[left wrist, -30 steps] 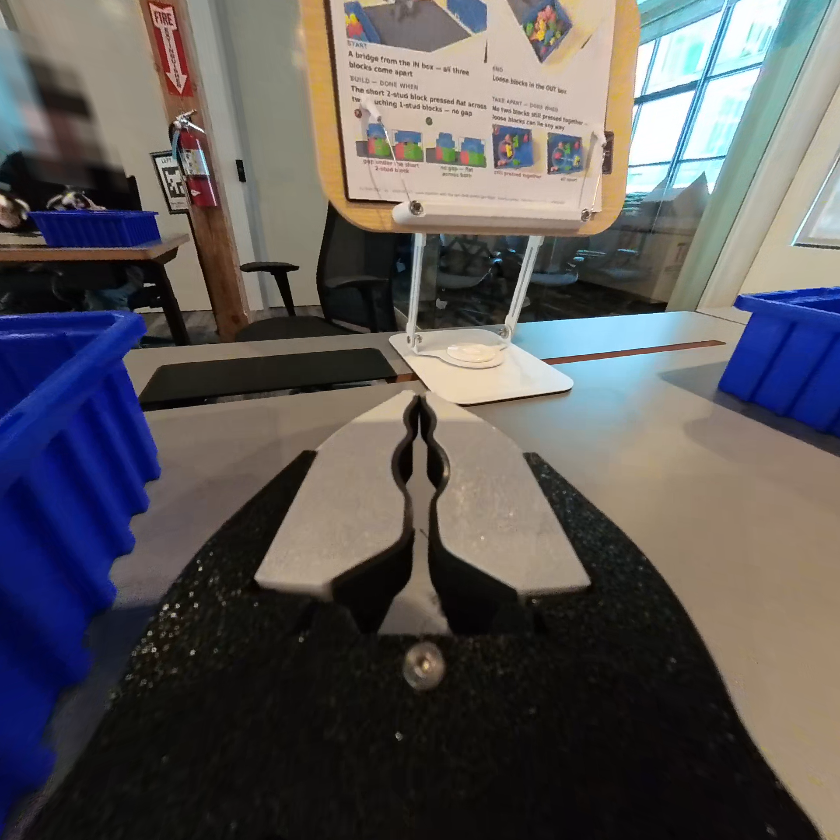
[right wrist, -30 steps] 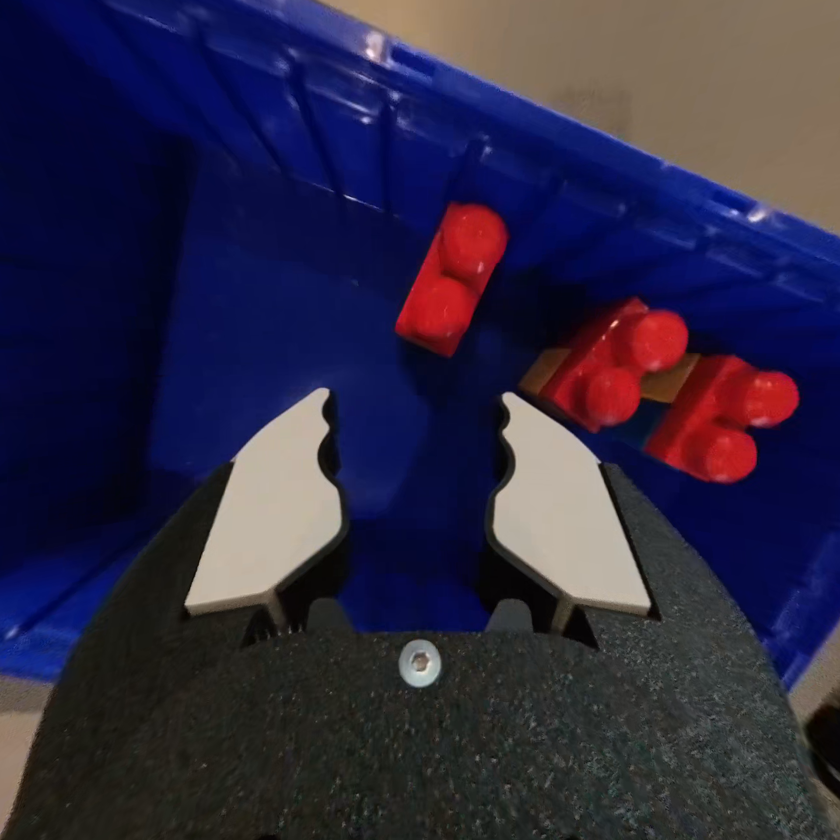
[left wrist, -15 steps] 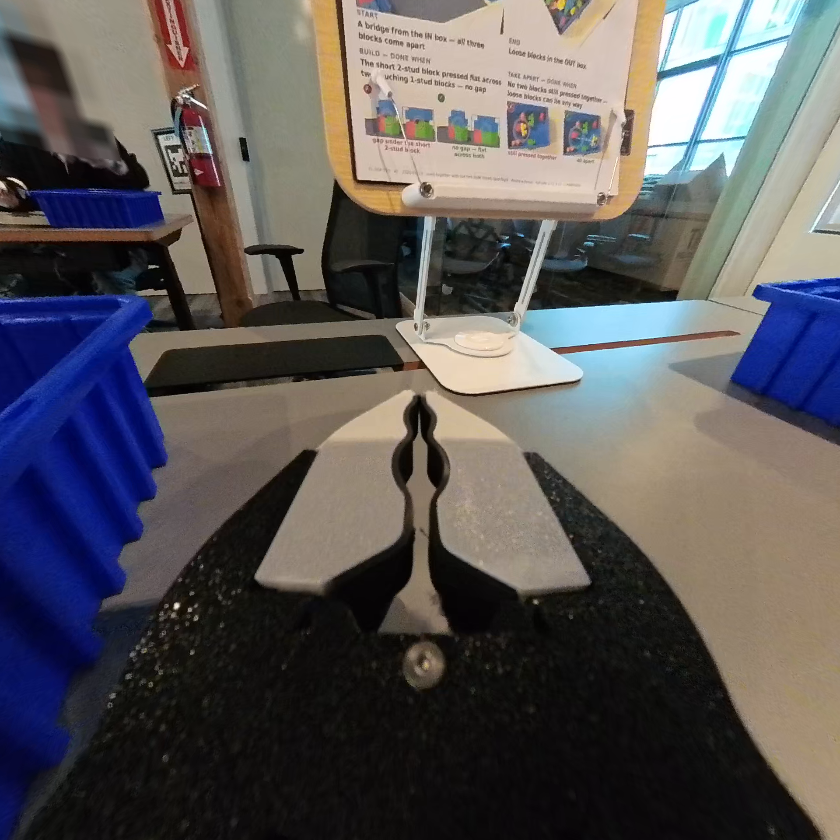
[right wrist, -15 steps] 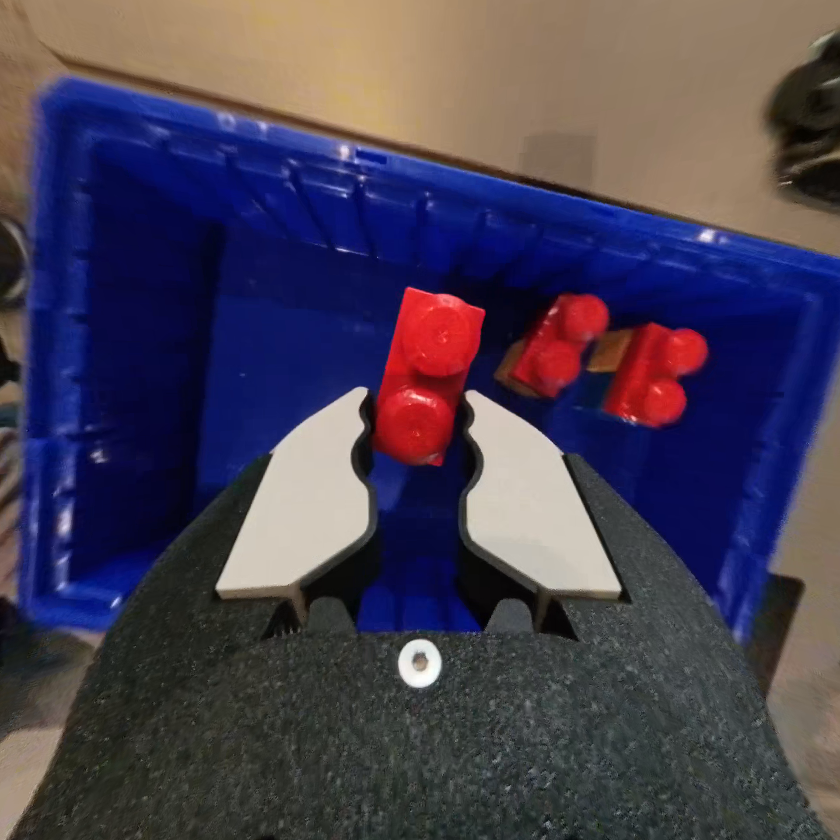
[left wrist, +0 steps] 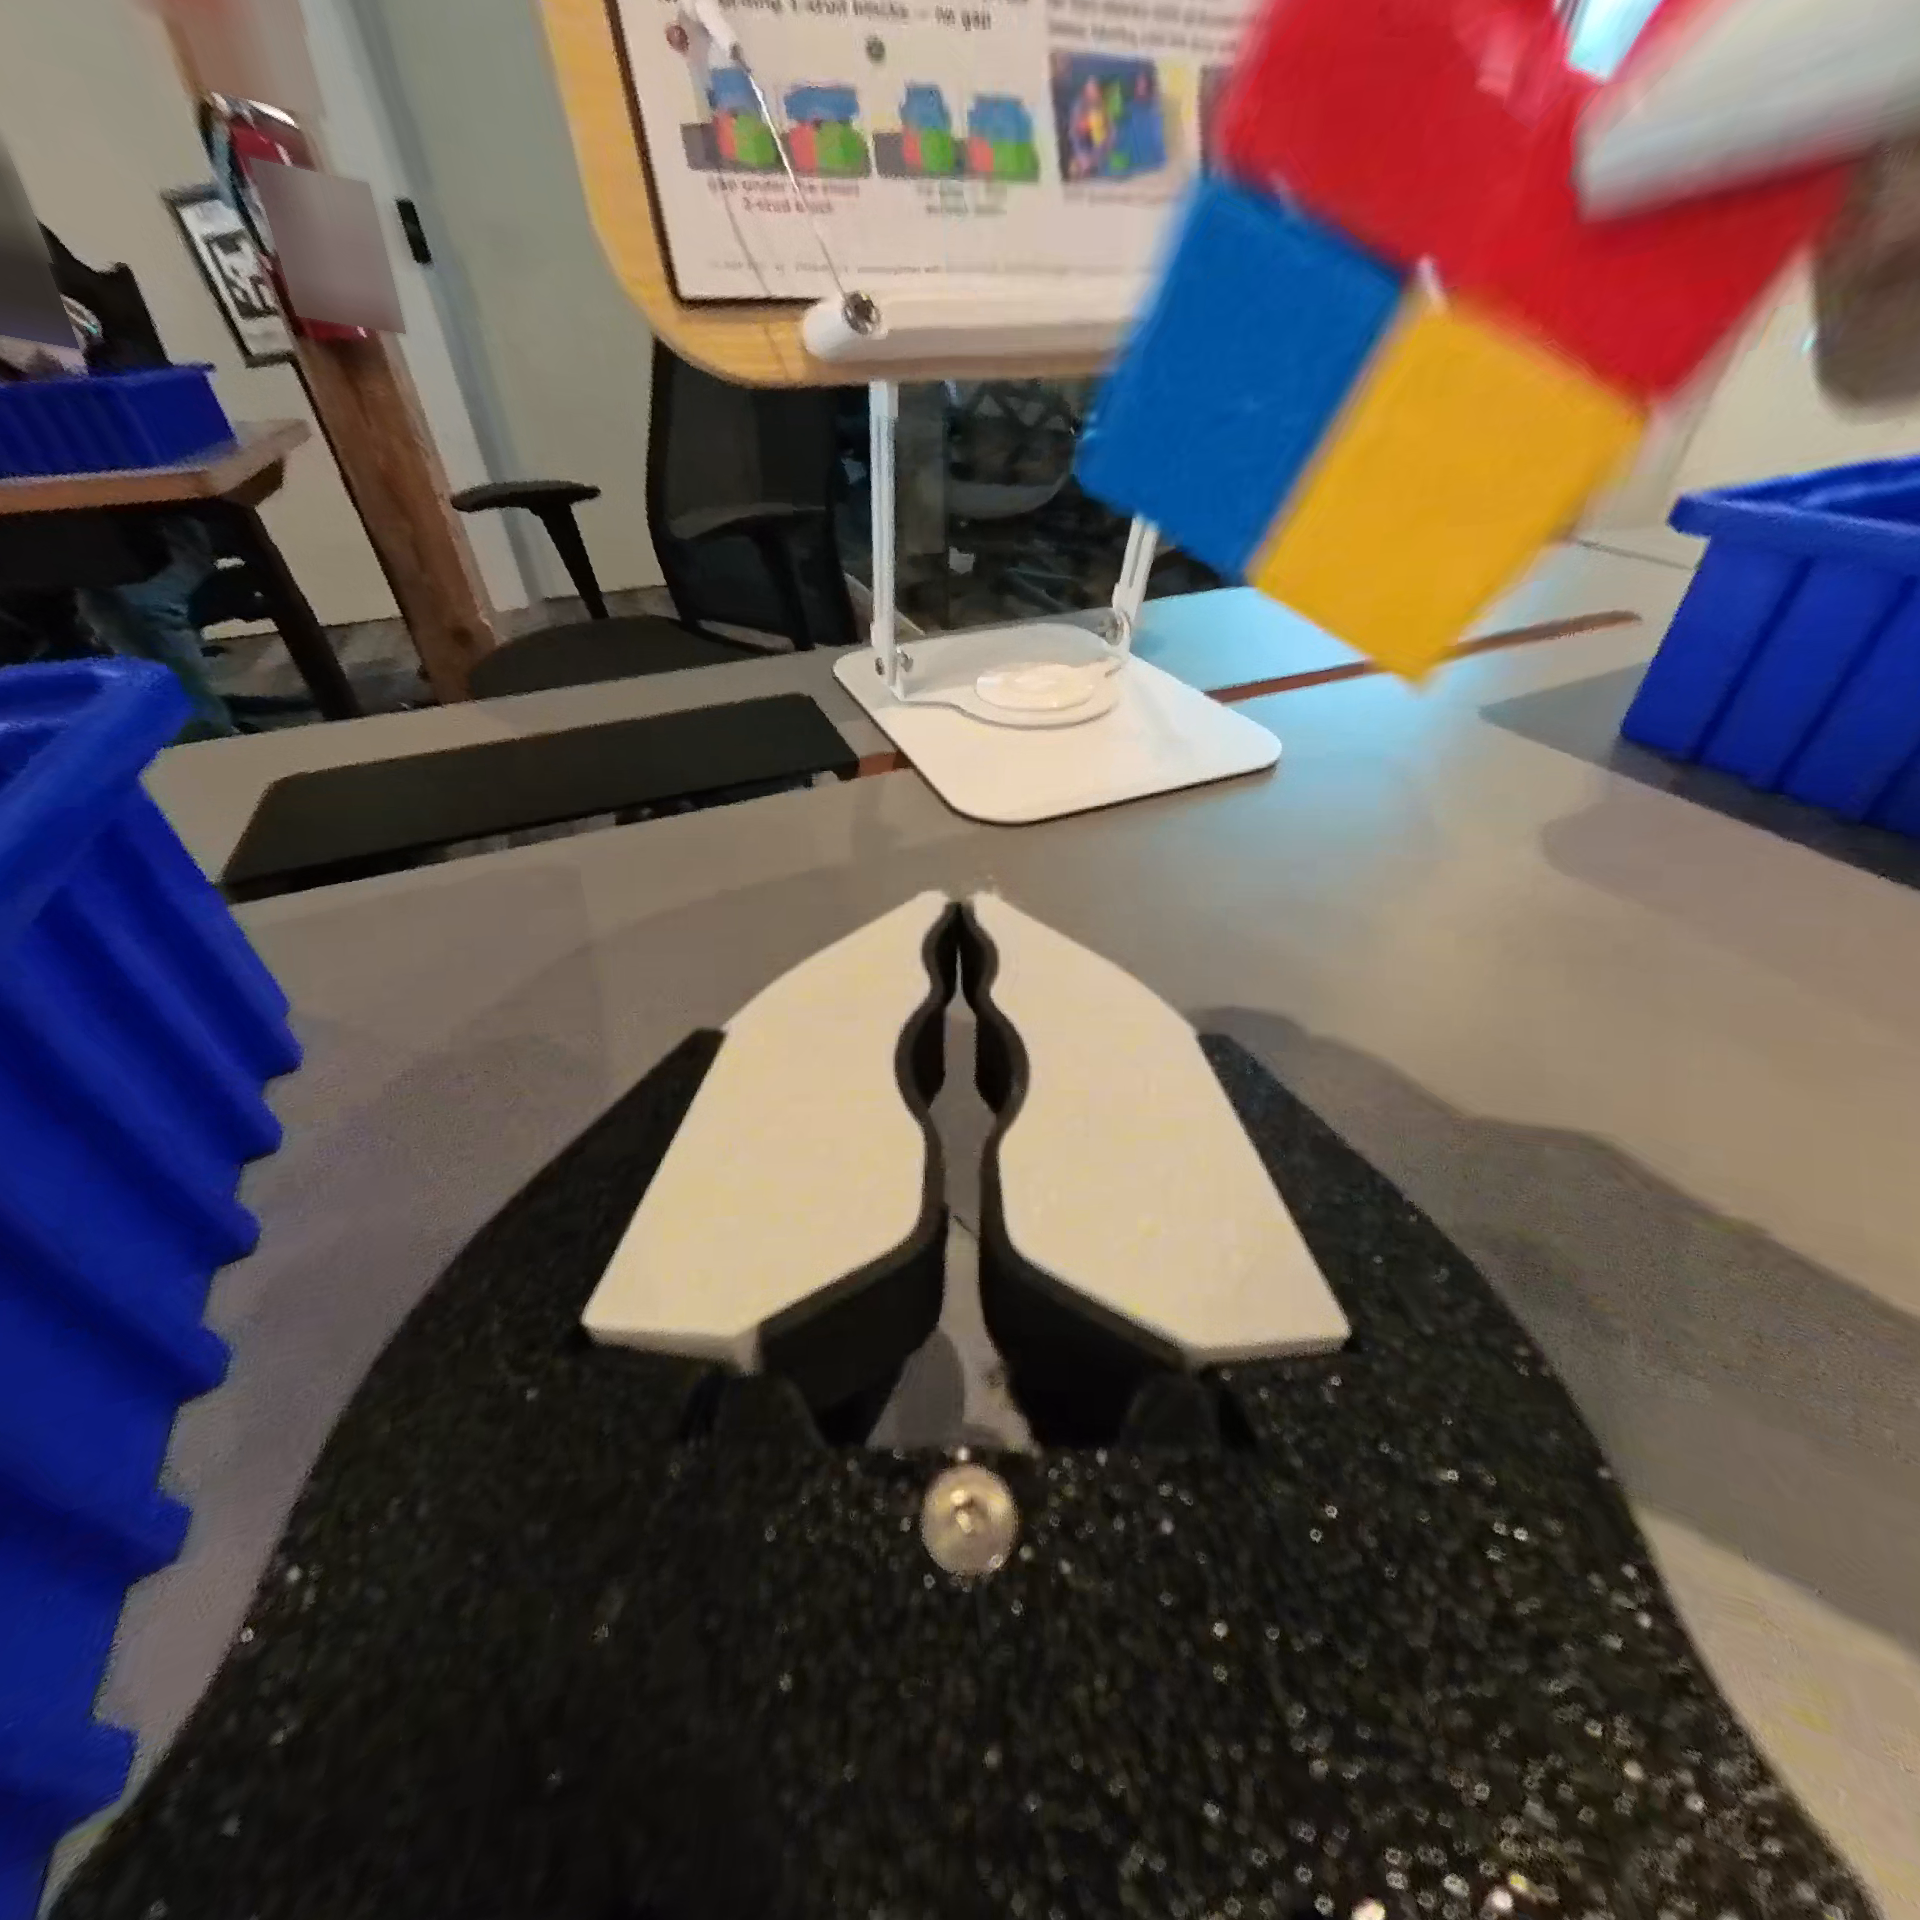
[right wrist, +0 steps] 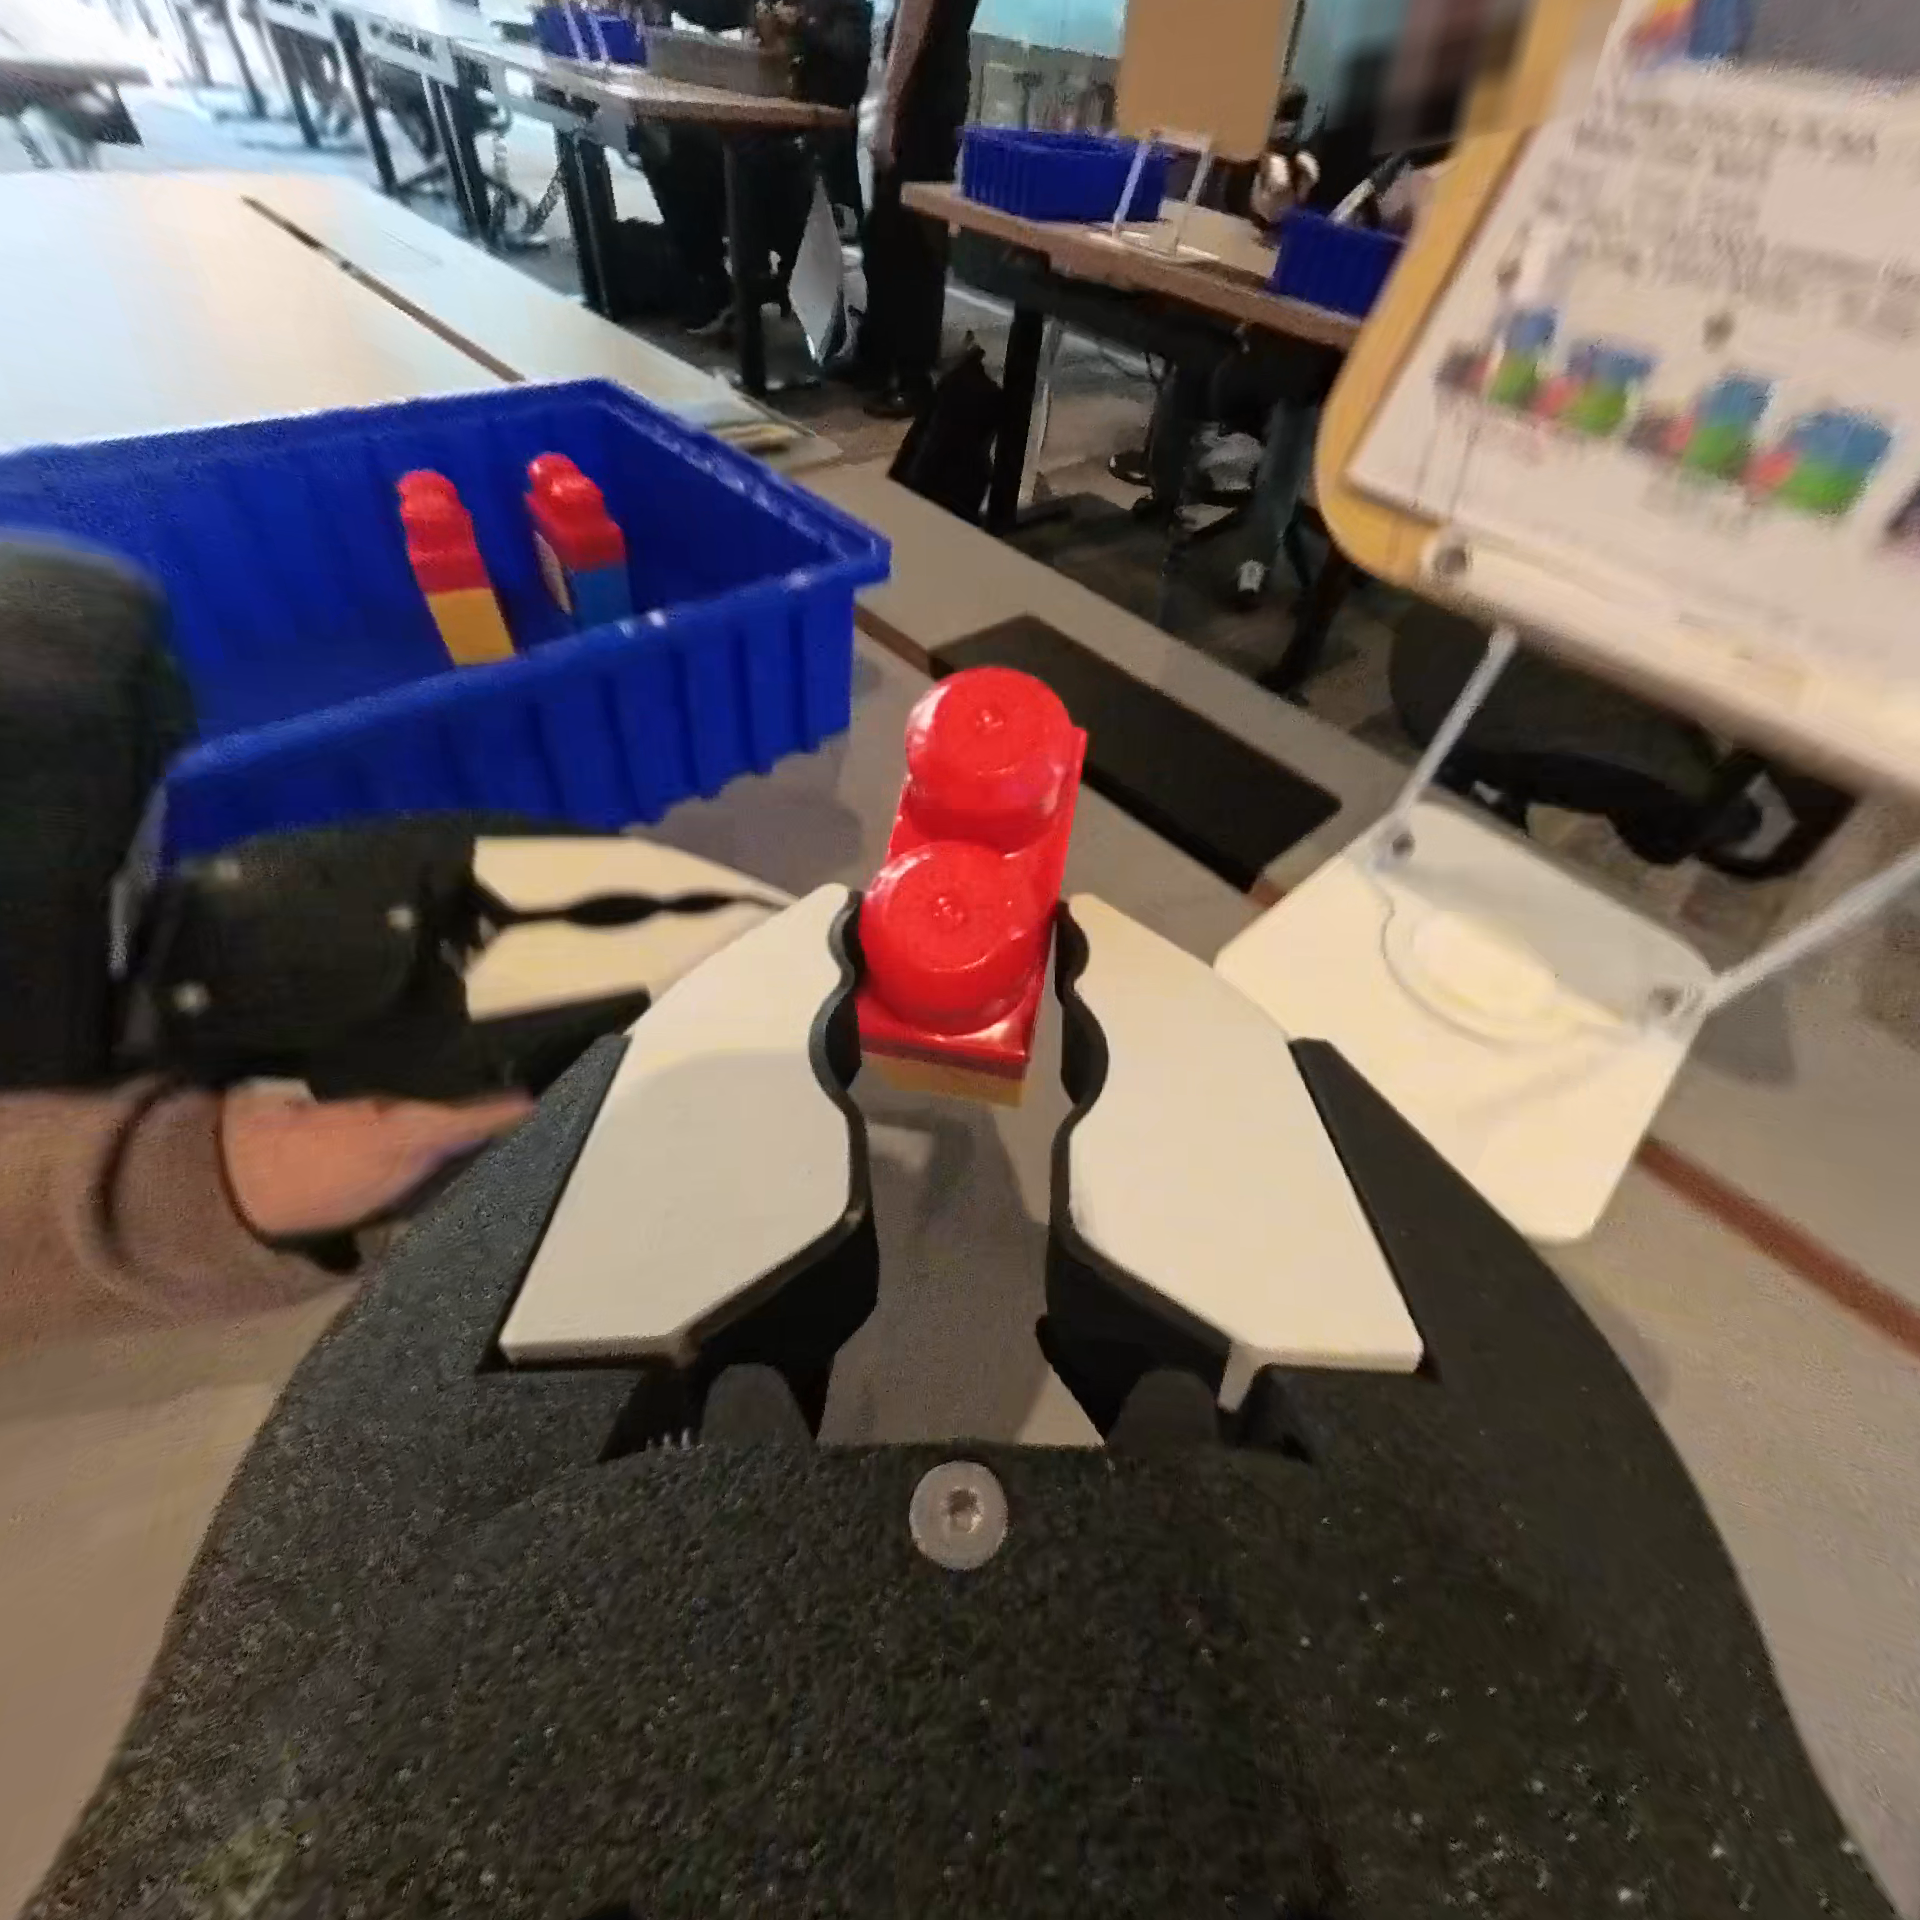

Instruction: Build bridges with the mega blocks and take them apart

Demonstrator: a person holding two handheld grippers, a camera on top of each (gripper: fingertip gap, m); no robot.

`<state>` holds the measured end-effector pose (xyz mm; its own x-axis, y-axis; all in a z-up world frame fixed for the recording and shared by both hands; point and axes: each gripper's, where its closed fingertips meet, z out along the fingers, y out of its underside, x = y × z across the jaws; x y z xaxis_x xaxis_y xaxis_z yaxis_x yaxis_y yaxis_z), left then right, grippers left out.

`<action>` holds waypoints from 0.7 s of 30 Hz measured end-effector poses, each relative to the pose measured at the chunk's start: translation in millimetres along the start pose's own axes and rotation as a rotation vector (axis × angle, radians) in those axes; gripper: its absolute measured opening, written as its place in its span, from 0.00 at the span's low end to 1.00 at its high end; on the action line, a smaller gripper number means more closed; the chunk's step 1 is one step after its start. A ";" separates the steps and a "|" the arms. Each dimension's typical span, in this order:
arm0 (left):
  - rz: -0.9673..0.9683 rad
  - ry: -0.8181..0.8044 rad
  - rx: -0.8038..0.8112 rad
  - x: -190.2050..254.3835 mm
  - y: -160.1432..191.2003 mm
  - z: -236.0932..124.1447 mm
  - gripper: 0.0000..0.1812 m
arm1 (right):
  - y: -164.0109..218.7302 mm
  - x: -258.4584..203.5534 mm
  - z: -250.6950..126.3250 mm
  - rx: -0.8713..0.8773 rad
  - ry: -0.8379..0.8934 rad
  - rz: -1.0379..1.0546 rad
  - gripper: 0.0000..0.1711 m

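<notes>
My right gripper (right wrist: pixel 956 914) is shut on the red two-stud block (right wrist: pixel 977 831) that tops a bridge, with a yellow block just showing beneath. It holds the bridge in the air above the grey table. In the left wrist view the same bridge (left wrist: pixel 1382 343) hangs blurred at the upper right: red block above a blue block (left wrist: pixel 1236 374) and a yellow block (left wrist: pixel 1444 488). My left gripper (left wrist: pixel 961 904) is shut and empty, low over the table. It also shows at the left of the right wrist view (right wrist: pixel 727 902), held by a hand.
A blue bin (right wrist: pixel 582 727) to the left holds two more bridges (right wrist: pixel 452 566) (right wrist: pixel 582 551). It shows beside my left gripper (left wrist: pixel 94 1039). Another blue bin (left wrist: pixel 1808 644) stands at the right. An instruction board on a white stand (left wrist: pixel 1070 748) is at the back, beside a black strip (left wrist: pixel 540 769). The gap from one gripper's tips to the other's is roughly 12 centimeters.
My right gripper closed on the red block inside the bin, lifted the whole bridge out and swung it over the table in front of the left gripper. The left gripper stayed shut.
</notes>
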<state>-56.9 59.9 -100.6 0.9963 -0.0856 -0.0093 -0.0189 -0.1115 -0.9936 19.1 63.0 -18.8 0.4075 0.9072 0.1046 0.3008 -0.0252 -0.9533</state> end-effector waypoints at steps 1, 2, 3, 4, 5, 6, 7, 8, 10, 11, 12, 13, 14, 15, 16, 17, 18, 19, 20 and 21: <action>-0.007 0.015 -0.028 2.3 3.5 0.8 0.00 | 15.7 2.5 -4.2 0.005 0.011 0.014 0.20; -0.017 0.038 -0.067 5.6 8.1 1.7 0.00 | 29.2 3.6 -6.5 0.001 0.014 0.018 0.20; -0.025 0.062 -0.112 9.1 13.0 2.6 0.00 | 39.8 2.3 -7.0 -0.004 -0.001 0.016 0.20; -0.028 0.087 -0.153 12.8 17.2 3.4 0.00 | 48.6 -1.5 -6.2 -0.010 -0.036 0.015 0.20; -0.029 0.114 -0.187 16.8 21.1 4.2 0.00 | 56.6 -4.7 -4.5 -0.018 -0.066 0.018 0.20; -0.031 0.143 -0.213 20.9 24.7 4.8 0.00 | 64.2 -6.0 -2.5 -0.023 -0.080 0.019 0.20; -0.035 0.174 -0.231 25.4 27.8 5.0 0.00 | 71.9 -8.3 -0.9 -0.039 -0.103 0.007 0.20; -0.038 0.196 -0.245 28.1 30.4 5.2 0.00 | 79.6 -10.5 -0.3 -0.069 -0.125 -0.017 0.20; -0.018 0.228 -0.261 31.3 33.1 5.9 0.00 | 91.3 -10.6 -1.8 -0.115 -0.140 -0.084 0.20; 0.001 0.263 -0.258 34.8 32.9 5.5 0.00 | 95.2 -12.3 -3.1 -0.121 -0.162 -0.111 0.20; 0.018 0.292 -0.254 37.5 32.4 5.0 0.00 | 98.5 -15.0 -4.4 -0.122 -0.193 -0.131 0.20; 0.027 0.334 -0.244 41.6 31.0 4.0 0.00 | 101.5 -18.7 -6.0 -0.119 -0.231 -0.145 0.20; 0.030 0.402 -0.228 49.3 28.4 1.5 0.03 | 104.3 -21.9 -7.8 -0.116 -0.266 -0.156 0.20; 0.025 0.477 -0.214 58.0 25.5 -2.0 0.06 | 105.7 -24.0 -9.7 -0.108 -0.294 -0.165 0.20; 0.016 0.531 -0.207 63.9 22.9 -5.0 0.09 | 106.3 -25.1 -12.2 -0.098 -0.316 -0.171 0.20; 0.015 0.562 -0.204 66.7 20.9 -7.2 0.12 | 105.6 -25.9 -15.8 -0.083 -0.341 -0.172 0.20; 0.028 0.596 -0.191 69.3 18.6 -10.0 0.14 | 104.0 -27.0 -20.8 -0.065 -0.375 -0.164 0.20; 0.048 0.636 -0.172 72.1 16.0 -13.9 0.17 | 101.3 -26.7 -25.7 -0.044 -0.400 -0.142 0.20; 0.064 0.698 -0.159 77.0 13.7 -19.6 0.22 | 98.0 -23.7 -29.4 -0.018 -0.406 -0.116 0.19; 0.060 0.777 -0.155 83.7 11.7 -26.7 0.35 | 94.5 -19.2 -32.3 0.009 -0.400 -0.097 0.19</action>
<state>24.0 25.0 -110.0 0.6504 -0.7558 0.0758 -0.1393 -0.2167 -0.9663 67.6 29.6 -101.7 0.0097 0.9970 0.0771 0.3134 0.0702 -0.9470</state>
